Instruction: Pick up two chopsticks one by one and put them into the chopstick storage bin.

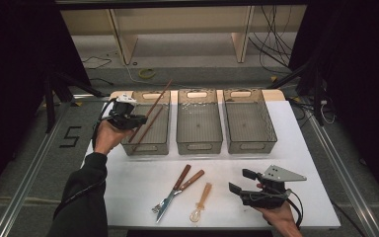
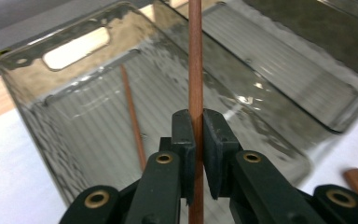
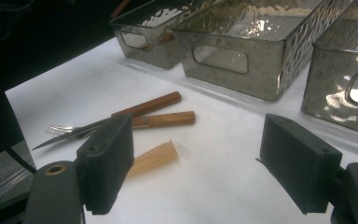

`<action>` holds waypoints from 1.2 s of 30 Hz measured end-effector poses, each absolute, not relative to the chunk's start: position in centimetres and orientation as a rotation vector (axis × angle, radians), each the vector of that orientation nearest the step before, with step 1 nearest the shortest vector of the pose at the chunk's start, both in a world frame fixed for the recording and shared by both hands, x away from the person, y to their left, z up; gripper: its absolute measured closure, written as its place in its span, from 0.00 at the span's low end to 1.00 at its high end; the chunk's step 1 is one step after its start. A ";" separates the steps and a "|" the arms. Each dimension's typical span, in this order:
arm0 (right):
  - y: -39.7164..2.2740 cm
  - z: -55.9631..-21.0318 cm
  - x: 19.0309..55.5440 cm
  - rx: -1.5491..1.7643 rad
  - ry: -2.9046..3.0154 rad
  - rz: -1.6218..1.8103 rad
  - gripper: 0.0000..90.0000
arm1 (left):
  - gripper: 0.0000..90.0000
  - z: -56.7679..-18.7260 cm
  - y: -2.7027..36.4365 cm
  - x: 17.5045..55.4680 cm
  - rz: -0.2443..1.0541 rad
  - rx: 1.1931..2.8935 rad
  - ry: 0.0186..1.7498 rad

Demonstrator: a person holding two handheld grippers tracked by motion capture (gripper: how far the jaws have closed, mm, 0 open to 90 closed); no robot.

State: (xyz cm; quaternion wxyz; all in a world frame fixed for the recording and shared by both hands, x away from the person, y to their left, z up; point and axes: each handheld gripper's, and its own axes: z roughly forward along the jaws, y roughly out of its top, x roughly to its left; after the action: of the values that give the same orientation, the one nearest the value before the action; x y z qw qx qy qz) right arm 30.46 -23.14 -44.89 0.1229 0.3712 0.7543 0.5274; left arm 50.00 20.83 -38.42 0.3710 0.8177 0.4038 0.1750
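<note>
**Chopstick held over the left bin, second one already inside**

We had the left gripper clamped on a chopstick, its jaws pressed together on the thin wooden shaft. In the left gripper view the stick ran straight up between the pads and on past them, over the left bin. From the high view it slanted up and away from our hand, its far end out beyond the bin's back rim. A second chopstick lay inside that bin already, slanting along the floor.

Our right gripper sat low near the front of the white table, jaws wide apart and holding nothing. Ahead of it lay a fork and a knife with wooden handles, crossed over each other, and just beside them a pale translucent utensil. The middle bin and right bin looked bare.

We judged the risks to lie in the release. The grip sat low on a long stick, so it could pivot in the pads if we tipped the hand. With so much length past the rim, letting go at that angle could leave the chopstick propped on the bin's edge or sliding out behind it. Lowering too steeply could jab the bin wall and shove the light bin across the table.
</note>
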 end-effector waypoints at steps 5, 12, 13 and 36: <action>-23.2 -44.9 30.5 1.086 2.200 1.540 0.30 | 0.92 -39.1 21.2 51.0 0.461 2.085 1.091; -23.2 -44.9 30.5 1.085 2.203 1.540 0.30 | 0.92 -40.3 21.7 51.6 0.441 2.079 1.136; -23.1 -44.9 30.5 1.086 2.204 1.541 0.30 | 0.92 -40.4 21.7 51.6 0.443 2.081 1.143; -23.1 -44.9 30.5 1.089 2.202 1.545 0.30 | 0.71 -41.5 21.7 51.4 0.436 2.036 1.222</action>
State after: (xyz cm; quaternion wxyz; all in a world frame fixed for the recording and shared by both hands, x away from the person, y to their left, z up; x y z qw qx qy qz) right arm 30.50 -23.13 -44.95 0.1197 0.3725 0.7534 0.5286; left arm 51.36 21.74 -41.47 0.3558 0.7882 0.4729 0.1688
